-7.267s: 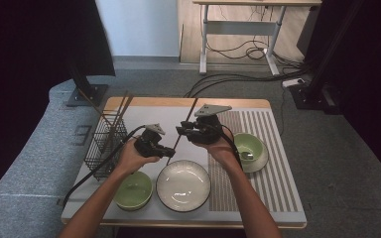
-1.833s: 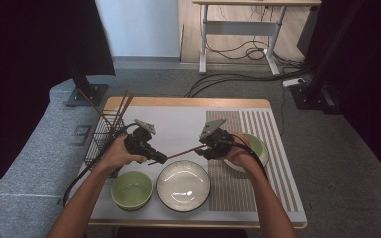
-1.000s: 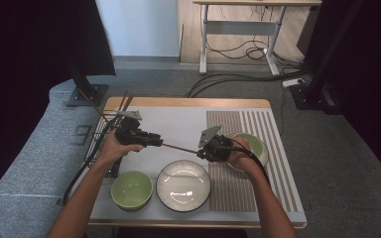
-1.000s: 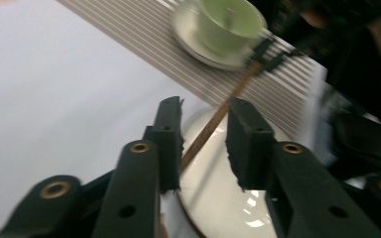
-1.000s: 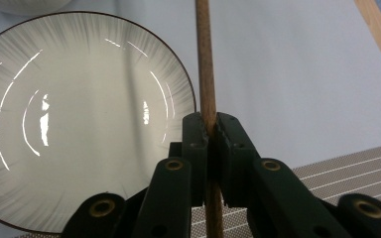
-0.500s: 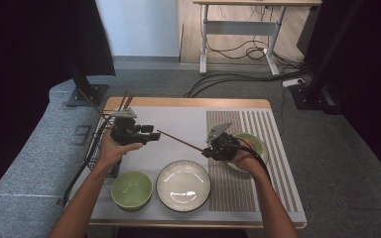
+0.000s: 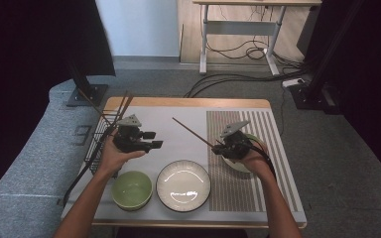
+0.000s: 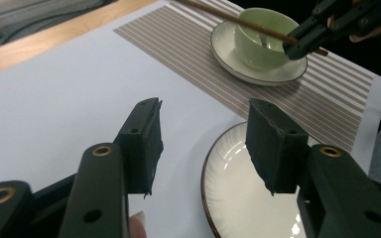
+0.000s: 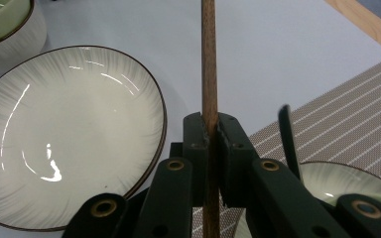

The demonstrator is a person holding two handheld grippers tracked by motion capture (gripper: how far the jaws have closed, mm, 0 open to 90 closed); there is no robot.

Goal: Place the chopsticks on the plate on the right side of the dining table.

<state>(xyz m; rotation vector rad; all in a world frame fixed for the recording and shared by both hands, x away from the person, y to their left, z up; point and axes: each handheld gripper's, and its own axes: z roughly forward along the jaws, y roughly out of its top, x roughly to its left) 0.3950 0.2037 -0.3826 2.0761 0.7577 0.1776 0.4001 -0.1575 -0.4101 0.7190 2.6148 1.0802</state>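
My right gripper (image 7: 217,147) is shut on a brown chopstick (image 7: 193,133) near one end; the stick slants up and back-left over the white mat. In the right gripper view the chopstick (image 9: 209,59) runs straight up from between the closed jaws of that gripper (image 9: 211,134). My left gripper (image 7: 155,140) is held open beside the wire basket (image 7: 98,141), with nothing between its jaws. The left gripper view looks past that open gripper (image 8: 203,144) at the white plate (image 8: 233,198) and, farther off, the right gripper (image 8: 297,47) holding the chopstick (image 8: 238,22).
More chopsticks (image 7: 122,105) stand in the basket. A green bowl (image 7: 132,189) and the white plate (image 7: 183,185) sit at the front. A green cup (image 8: 260,37) on a saucer (image 8: 258,74) rests on the striped mat (image 7: 233,193), under my right hand.
The left gripper has opened and let go of the chopstick, and now sits near the basket. The right gripper keeps the stick, whose free end has swung up and away.
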